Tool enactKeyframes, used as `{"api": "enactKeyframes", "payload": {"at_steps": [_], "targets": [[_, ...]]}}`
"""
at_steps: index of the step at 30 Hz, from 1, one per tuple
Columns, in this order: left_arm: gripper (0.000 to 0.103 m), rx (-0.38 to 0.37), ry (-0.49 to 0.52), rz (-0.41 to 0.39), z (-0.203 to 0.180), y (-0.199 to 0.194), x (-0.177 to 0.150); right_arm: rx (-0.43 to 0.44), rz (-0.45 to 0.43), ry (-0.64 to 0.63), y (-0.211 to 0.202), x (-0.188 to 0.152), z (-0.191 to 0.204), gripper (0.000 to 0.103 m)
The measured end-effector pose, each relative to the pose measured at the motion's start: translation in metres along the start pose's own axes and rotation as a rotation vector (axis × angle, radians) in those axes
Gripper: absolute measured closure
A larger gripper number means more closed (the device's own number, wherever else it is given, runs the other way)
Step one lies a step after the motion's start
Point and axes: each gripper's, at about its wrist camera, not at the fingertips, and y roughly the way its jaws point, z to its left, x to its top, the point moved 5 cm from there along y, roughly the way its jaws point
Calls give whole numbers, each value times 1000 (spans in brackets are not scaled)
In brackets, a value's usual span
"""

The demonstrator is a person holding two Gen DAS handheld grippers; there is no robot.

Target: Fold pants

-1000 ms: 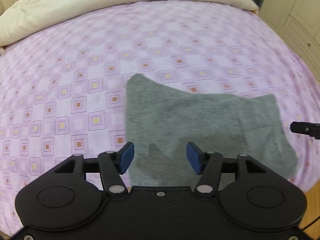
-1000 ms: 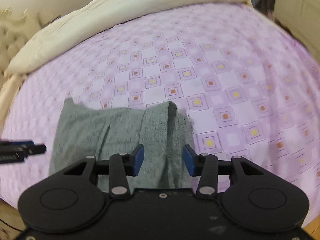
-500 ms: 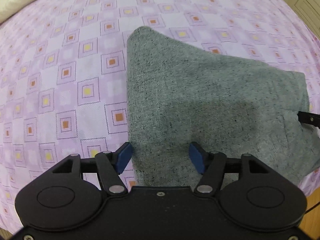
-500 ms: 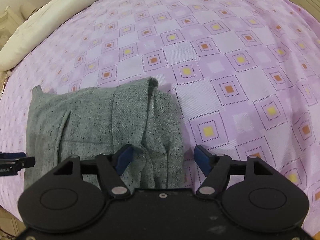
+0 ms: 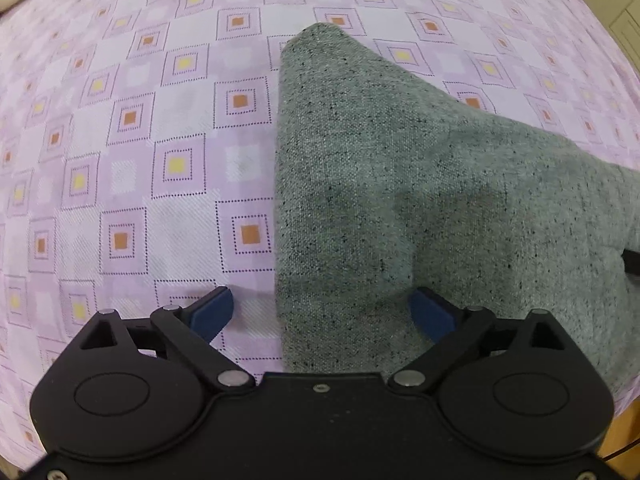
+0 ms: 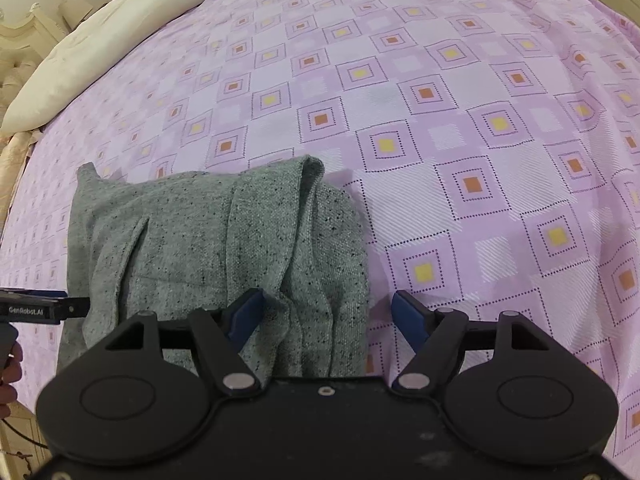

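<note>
Grey speckled pants [image 5: 400, 184] lie folded on the purple checked bedsheet [image 5: 132, 160]. In the left wrist view my left gripper [image 5: 322, 312] hovers low over their near left edge; its jaws are opening, the cloth edge lies between the blue pads [image 5: 212, 312], and neither pad presses on it. In the right wrist view the pants [image 6: 208, 240] show creased, bunched folds on their right side. My right gripper [image 6: 330, 314] is open over that right edge, cloth between the fingers, not pinched. The tip of the left gripper [image 6: 40, 306] shows at the far left.
A cream duvet [image 6: 100, 52] lies across the far end of the bed, beside a pale carved headboard [image 6: 16, 40]. Wooden furniture [image 5: 628, 20] stands beyond the bed's right side. A person's hand [image 6: 8, 364] shows at the left edge. The bed's near edge is just below the pants.
Both grippers have come down much closer to the pants, which now fill more of each view. Both sets of jaws have spread wider.
</note>
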Motion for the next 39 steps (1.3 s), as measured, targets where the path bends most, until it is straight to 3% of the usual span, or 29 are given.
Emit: {"api": "enactKeyframes", "payload": {"at_steps": [8, 10, 11, 12, 13, 17, 21, 25, 31, 35, 39], "targets": [[6, -37, -29, 17, 5, 3, 7, 38, 19, -3, -4, 3, -5, 25], [22, -65, -30, 6, 4, 1, 10, 51, 35, -13, -6, 6, -6, 30], [48, -104, -29, -15, 1, -5, 11, 92, 42, -33, -8, 8, -3, 35], [76, -132, -41, -25, -3, -11, 14, 127, 48, -47, -10, 9, 1, 65], [85, -130, -51, -31, -7, -16, 14, 115, 45, -67, -14, 11, 5, 73], [86, -43, -27, -106, -26, -39, 8, 86, 5, -148, -33, 15, 18, 82], [87, -40, -89, -154, -28, -65, 2, 106, -35, -167, -59, 20, 26, 84], [87, -7, -79, -209, -17, -95, 5, 140, -72, -223, -75, 32, 50, 85], [87, 52, -105, -257, 44, -137, 31, 228, -107, -265, -70, 75, 116, 85], [87, 90, -82, -270, 105, -154, 62, 271, -115, -284, -48, 111, 175, 85], [86, 81, -93, -272, 167, -157, 94, 283, -111, -244, -15, 142, 231, 85]]}}
